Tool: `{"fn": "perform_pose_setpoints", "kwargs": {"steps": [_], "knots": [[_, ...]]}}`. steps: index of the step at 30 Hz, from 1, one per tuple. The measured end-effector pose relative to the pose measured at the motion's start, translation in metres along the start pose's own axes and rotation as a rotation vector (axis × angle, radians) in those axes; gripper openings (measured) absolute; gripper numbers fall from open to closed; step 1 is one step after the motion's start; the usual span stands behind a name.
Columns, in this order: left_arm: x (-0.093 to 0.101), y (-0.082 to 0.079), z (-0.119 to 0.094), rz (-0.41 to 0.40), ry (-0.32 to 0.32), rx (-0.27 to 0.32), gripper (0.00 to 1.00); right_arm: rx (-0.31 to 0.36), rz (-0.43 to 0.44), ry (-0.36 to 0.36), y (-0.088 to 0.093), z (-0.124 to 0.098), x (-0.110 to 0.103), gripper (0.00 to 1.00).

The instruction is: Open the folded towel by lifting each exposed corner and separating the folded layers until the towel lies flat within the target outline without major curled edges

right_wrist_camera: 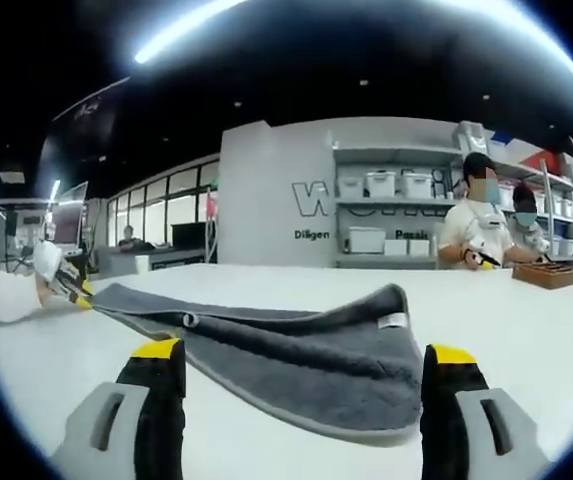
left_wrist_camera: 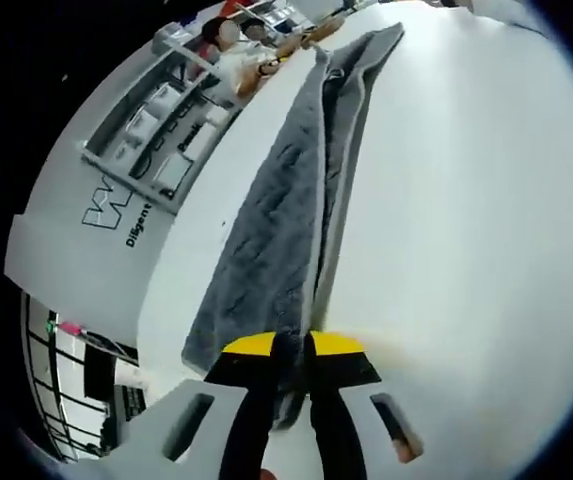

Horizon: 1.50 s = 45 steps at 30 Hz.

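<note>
A folded grey terry towel [left_wrist_camera: 286, 220] is pinched at its near edge by the closed left tool [left_wrist_camera: 292, 375]. The right tool [right_wrist_camera: 301, 385] is held wide apart and empty just before the towel's far end. The towel is spread on a white worktop [left_wrist_camera: 466, 250] backed by grey shelving [right_wrist_camera: 396, 215].

One grey towel [right_wrist_camera: 296, 365], two grippers [left_wrist_camera: 294, 350] [right_wrist_camera: 301, 365], two seated people [right_wrist_camera: 481, 225], one wooden tray [right_wrist_camera: 548, 273] at three o'clock.

The towel [right_wrist_camera: 296, 355] lies on the table [right_wrist_camera: 526, 330], and everything else sits relative to it. The left gripper [left_wrist_camera: 294, 365] sits at its far-left corner, jaws closed on that edge; the right gripper [right_wrist_camera: 301, 385] stands just before its near edge, jaws wide apart. Behind the towel, past the table, stand shelves [right_wrist_camera: 391, 215] with bins; two people [right_wrist_camera: 491, 225] sit behind its right end, beside a wooden tray [right_wrist_camera: 548, 273].
</note>
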<state>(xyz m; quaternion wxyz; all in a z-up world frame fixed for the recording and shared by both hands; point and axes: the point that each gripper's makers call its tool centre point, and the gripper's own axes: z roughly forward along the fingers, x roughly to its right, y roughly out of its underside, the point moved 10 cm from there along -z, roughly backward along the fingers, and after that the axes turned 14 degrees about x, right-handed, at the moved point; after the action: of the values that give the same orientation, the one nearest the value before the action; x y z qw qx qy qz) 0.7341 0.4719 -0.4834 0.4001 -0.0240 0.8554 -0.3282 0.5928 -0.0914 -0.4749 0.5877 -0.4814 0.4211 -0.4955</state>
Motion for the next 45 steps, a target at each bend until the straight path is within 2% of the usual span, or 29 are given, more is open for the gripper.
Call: {"fn": "perform_pose_setpoints", "kwargs": {"steps": [5, 11, 19, 24, 27, 33, 37, 39, 45], "knots": [[-0.011, -0.009, -0.004, -0.005, -0.014, 0.007, 0.06, 0.0, 0.008, -0.002, 0.0, 0.0, 0.0, 0.99], [-0.034, -0.024, -0.011, -0.022, -0.05, 0.035, 0.05, -0.005, 0.01, -0.001, 0.001, 0.0, 0.0, 0.99], [-0.068, -0.036, -0.007, 0.006, -0.099, 0.007, 0.04, -0.012, 0.009, 0.006, 0.003, 0.0, 0.003, 0.99], [-0.098, -0.041, 0.008, 0.017, -0.154, -0.007, 0.04, -0.019, 0.012, 0.004, 0.005, 0.001, 0.001, 0.99], [-0.111, -0.045, 0.017, 0.014, -0.163, -0.011, 0.04, -0.028, 0.012, 0.006, 0.008, 0.001, 0.001, 0.99], [-0.144, -0.051, 0.044, 0.052, -0.178, -0.06, 0.04, -0.04, 0.022, 0.005, 0.011, 0.0, 0.001, 0.99], [-0.158, -0.049, 0.057, 0.039, -0.185, -0.074, 0.04, -0.044, 0.022, 0.002, 0.012, 0.0, 0.0, 0.99], [-0.171, -0.044, 0.07, 0.039, -0.193, -0.132, 0.04, -0.057, 0.017, 0.006, 0.015, 0.001, 0.001, 0.99], [-0.2, -0.034, 0.096, -0.021, -0.214, -0.153, 0.04, -0.075, 0.019, 0.012, 0.019, 0.001, 0.003, 0.99]]}}
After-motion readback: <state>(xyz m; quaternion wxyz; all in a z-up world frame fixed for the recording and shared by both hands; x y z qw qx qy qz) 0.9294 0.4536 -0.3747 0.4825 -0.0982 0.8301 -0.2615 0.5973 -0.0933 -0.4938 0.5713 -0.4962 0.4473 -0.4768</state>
